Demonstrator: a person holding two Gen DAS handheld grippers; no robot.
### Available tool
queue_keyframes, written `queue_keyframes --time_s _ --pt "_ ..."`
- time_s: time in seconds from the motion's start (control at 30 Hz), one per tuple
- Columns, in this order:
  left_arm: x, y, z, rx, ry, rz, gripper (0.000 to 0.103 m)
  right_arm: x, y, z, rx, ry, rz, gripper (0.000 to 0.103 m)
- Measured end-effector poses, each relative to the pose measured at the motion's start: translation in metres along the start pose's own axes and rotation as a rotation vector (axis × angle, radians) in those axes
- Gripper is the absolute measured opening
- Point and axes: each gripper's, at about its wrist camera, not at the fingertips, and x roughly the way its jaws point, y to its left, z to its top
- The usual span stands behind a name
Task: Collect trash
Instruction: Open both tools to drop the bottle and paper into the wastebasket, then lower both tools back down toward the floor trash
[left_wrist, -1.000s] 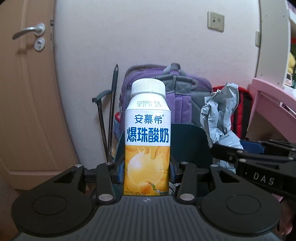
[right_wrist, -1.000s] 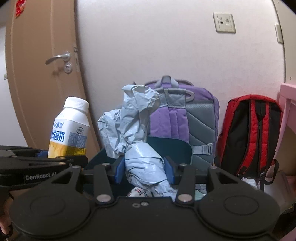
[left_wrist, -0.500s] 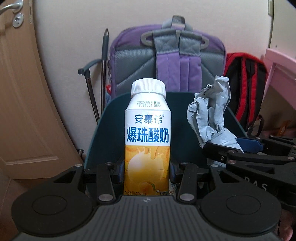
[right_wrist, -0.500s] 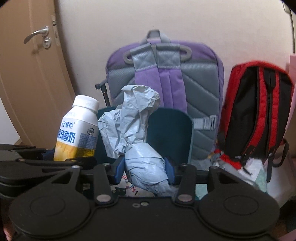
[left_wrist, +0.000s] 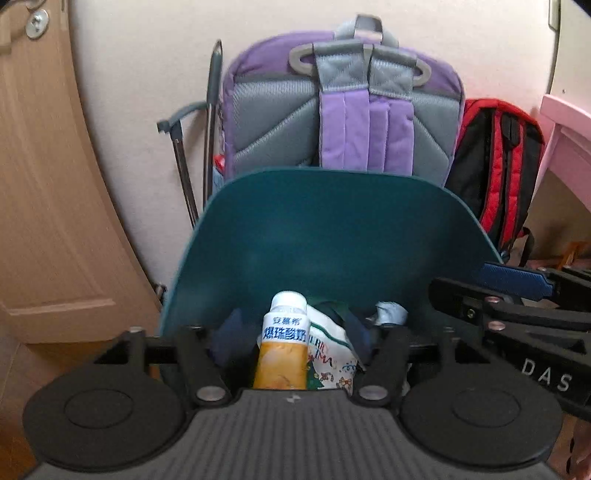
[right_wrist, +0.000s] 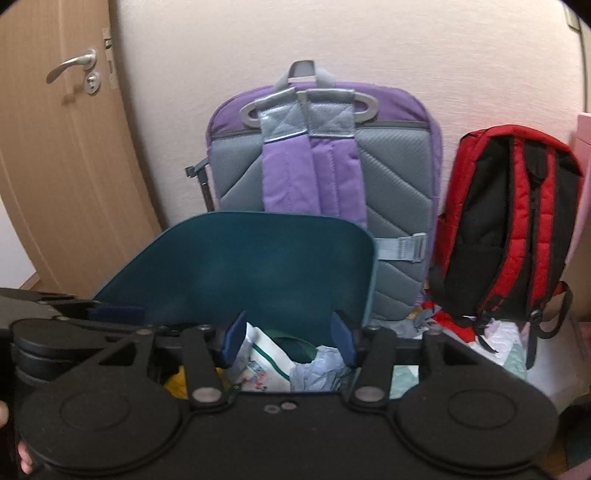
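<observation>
Inside the teal bin (left_wrist: 332, 236), yogurt bottle (left_wrist: 282, 350) beside crumpled grey paper (right_wrist: 319, 371), left gripper (left_wrist: 295, 332) and right gripper (right_wrist: 290, 336) above, fingers spread, released.

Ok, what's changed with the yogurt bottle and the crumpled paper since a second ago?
Both were let go. The left gripper opened and the yogurt bottle dropped into the teal bin. The right gripper opened too, and the crumpled paper now lies inside. The purple backpack stayed against the wall.

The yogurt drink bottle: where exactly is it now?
In the left wrist view, the yogurt drink bottle stands low at centre inside the teal bin, touching a printed white bag on its right.
</observation>
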Motion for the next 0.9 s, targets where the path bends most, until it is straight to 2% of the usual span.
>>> queue_keyframes --time_s 0.2,0.3,0.47,0.57,0.77,0.9 --pt "-0.028 -0.001 0.000 0.003 -0.031 -0.009 0.066 -0.023 0.004 -0.002 -0.014 -0.014 0.014 0.052" --pt "-0.047 -0.002 -0.001 0.005 -0.051 -0.007 0.071 -0.041 0.008 -0.003 -0.017 -0.023 0.030 0.053" --pt "-0.080 -0.001 -0.006 0.009 -0.083 -0.013 0.072 -0.072 0.016 -0.003 -0.034 -0.045 0.039 0.054" --pt "-0.100 0.003 -0.011 0.003 -0.101 -0.016 0.077 -0.089 0.020 -0.004 -0.038 -0.052 0.046 0.054" --pt "-0.137 0.009 -0.024 -0.005 -0.141 -0.016 0.077 -0.118 0.028 -0.008 -0.011 -0.060 0.062 0.054" --pt "-0.157 0.019 -0.037 -0.028 -0.161 -0.020 0.086 -0.134 0.038 -0.016 -0.039 -0.059 0.072 0.054"
